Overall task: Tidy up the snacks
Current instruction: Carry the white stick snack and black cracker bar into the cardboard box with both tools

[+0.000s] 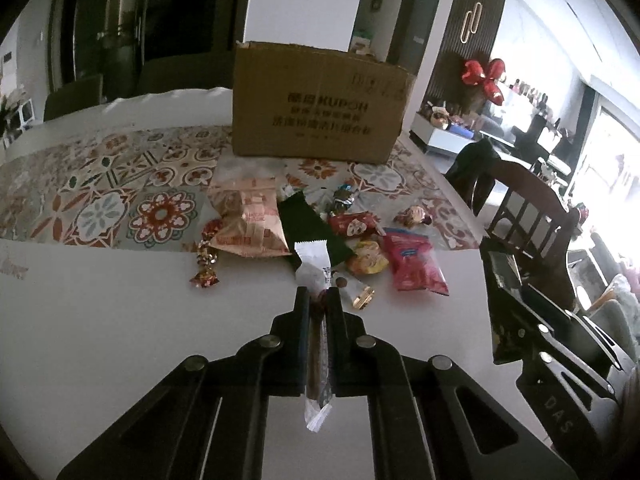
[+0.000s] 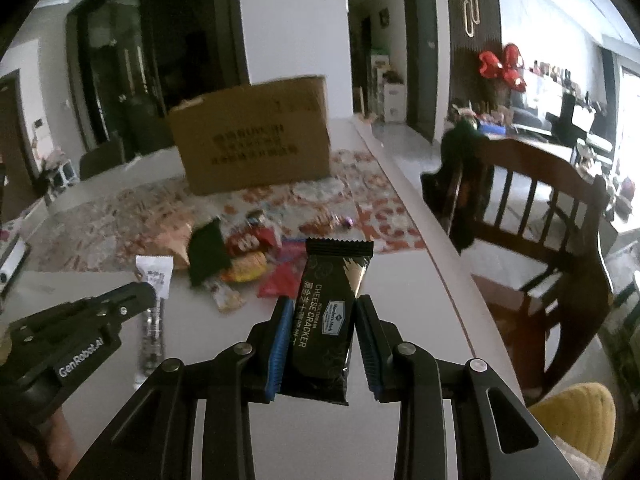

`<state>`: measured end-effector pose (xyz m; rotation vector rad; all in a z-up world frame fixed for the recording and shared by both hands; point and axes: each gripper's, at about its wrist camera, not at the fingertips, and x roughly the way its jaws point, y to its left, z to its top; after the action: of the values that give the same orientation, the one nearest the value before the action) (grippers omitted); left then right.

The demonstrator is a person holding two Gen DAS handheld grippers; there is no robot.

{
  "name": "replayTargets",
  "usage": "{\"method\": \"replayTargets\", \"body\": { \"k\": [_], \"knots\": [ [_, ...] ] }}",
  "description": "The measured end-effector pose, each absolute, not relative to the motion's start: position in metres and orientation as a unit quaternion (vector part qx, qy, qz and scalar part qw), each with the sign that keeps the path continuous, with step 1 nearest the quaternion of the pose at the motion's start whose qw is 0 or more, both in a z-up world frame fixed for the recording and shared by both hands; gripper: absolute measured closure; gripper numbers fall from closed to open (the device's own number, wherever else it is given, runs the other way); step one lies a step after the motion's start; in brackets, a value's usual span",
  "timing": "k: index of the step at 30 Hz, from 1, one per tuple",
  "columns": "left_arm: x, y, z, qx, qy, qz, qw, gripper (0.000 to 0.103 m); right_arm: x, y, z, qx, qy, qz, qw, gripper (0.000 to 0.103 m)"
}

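White tabletop [image 1: 120, 340] with a snack pile [image 1: 320, 232] before a cardboard box [image 1: 320, 104]. Left gripper [image 1: 319, 300] is clamped on a thin white-ended snack stick [image 1: 316, 276], running lengthwise along its fingers toward the box. Right gripper [image 2: 322, 312] pinches a black cracker pack [image 2: 324, 320] held upright, long axis pointing forward too.

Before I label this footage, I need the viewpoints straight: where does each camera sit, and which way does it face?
Left wrist: on the left gripper, looking down its fingers, shut on a slim snack stick, toward the snack pile and cardboard box.
Right wrist: on the right gripper, shut on a black cracker pack, facing the same box.
Shared: table, box, pile; each view catches the other gripper.
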<state>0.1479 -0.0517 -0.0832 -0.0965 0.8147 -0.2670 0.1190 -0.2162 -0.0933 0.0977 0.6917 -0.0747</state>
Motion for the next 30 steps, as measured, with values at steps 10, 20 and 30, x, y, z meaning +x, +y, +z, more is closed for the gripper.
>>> {"method": "replayTargets", "body": {
  "k": [10, 20, 30],
  "knots": [
    [0.147, -0.047, -0.053, -0.047, 0.347, -0.141, 0.926, 0.095, 0.124, -0.205, -0.075, 0.045, 0.31, 0.006, 0.95, 0.069],
    [0.173, -0.04, -0.007, -0.05, 0.287, -0.158, 0.943, 0.095, 0.163, -0.202, -0.04, 0.056, 0.273, 0.053, 0.959, 0.07],
    [0.218, -0.037, 0.031, -0.042, 0.247, -0.162, 0.954, 0.095, 0.218, -0.201, -0.009, 0.057, 0.252, 0.077, 0.963, 0.07]
  ]
}}
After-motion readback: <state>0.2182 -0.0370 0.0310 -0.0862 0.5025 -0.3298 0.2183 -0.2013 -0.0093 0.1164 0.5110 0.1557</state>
